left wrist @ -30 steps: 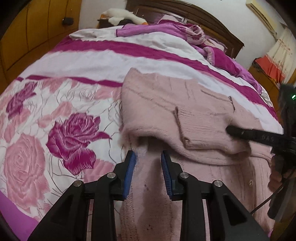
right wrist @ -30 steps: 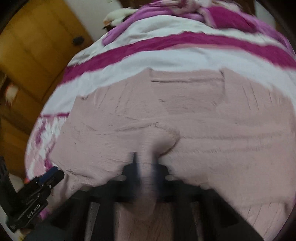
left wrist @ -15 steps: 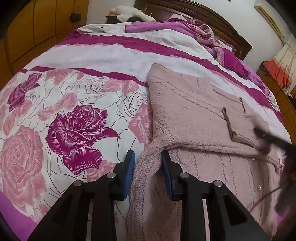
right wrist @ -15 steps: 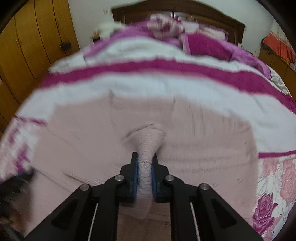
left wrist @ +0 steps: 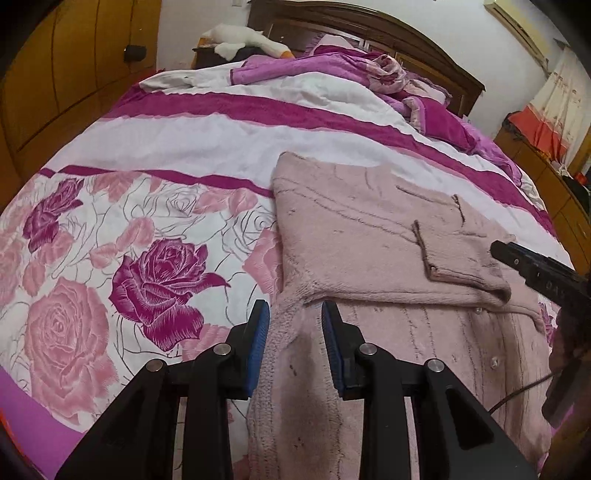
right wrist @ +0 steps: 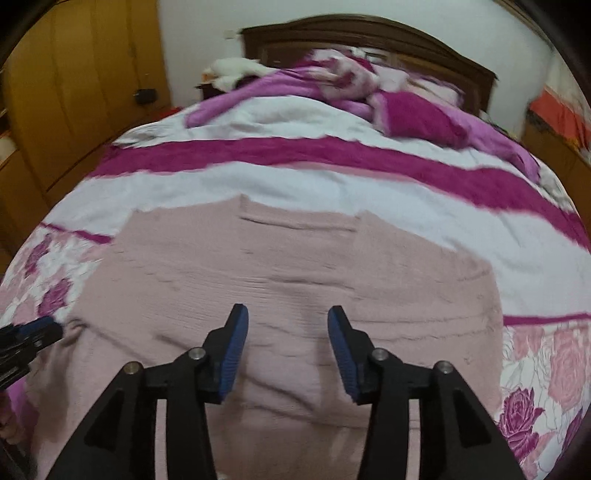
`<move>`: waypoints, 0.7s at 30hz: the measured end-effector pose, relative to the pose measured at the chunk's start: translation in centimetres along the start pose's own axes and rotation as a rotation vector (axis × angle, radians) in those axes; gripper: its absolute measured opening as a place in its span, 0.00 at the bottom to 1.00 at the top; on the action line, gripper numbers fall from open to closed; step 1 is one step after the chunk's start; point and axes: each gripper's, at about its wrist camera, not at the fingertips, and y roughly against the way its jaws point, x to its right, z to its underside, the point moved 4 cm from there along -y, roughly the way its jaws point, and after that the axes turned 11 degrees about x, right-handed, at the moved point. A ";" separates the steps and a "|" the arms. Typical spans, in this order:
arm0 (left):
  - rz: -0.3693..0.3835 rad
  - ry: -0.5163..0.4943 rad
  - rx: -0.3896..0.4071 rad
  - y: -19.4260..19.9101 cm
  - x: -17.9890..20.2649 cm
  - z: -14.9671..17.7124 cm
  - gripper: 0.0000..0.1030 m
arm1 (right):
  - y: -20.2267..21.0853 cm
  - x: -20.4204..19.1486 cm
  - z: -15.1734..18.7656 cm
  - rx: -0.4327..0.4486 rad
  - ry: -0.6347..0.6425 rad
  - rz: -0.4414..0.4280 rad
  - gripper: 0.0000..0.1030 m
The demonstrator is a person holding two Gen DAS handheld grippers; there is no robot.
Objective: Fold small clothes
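A: Left side first. Wooden wardrobe (left wrist: 55,74) along the left wall, then the bedspread (left wrist: 147,221), white with magenta bands and printed roses.

B: Left gripper (left wrist: 295,325) sits low in its own view. Blue pads (left wrist: 258,343) are clamped on a bunched strip of the pink sweater (left wrist: 369,236), its left edge, which rises up between them.

A: Agreed, closed on fabric. The sweater lies flat on the bedspread, right of the roses. Upper part folded over toward the camera, one cuffed sleeve (left wrist: 454,258) laid across the top. Small buttons (left wrist: 495,360) show on the lower layer.

B: Farther back, a crumpled purple blanket (left wrist: 332,70) before the dark headboard (left wrist: 369,33), and a white plush toy (left wrist: 240,38) to its left.

A: Right gripper (right wrist: 288,325), in its own view: jaws opening, pads well apart, hovering above the sweater. Nothing pinched between them.

B: Any writing?

A: In the left view the right gripper's black finger (left wrist: 539,273) pokes in from the right edge. Pale embossed characters on it, too small and blurred to read. Right view is motion-blurred; no labels there.
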 end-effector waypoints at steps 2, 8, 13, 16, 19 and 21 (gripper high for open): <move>-0.003 0.000 -0.002 -0.2 0.1 -0.1 0.07 | 0.2 -2.0 0.0 -0.003 0.043 -0.047 0.48; -0.006 0.012 -0.015 -0.6 0.0 0.2 0.07 | -0.5 -5.8 0.7 -0.025 0.107 -0.100 0.48; -0.017 0.013 -0.016 -0.7 -0.3 0.3 0.07 | -1.9 -6.9 1.4 -0.053 0.115 -0.100 0.48; -0.016 0.019 -0.016 -0.8 -0.5 0.3 0.07 | -2.7 -7.0 1.8 -0.069 0.108 -0.099 0.48; -0.015 0.017 -0.016 -0.8 -0.5 0.3 0.07 | -3.4 -6.8 2.3 -0.089 0.097 -0.097 0.48; -0.016 0.015 -0.016 -0.8 -0.5 0.4 0.07 | -3.7 -6.7 2.5 -0.094 0.087 -0.101 0.48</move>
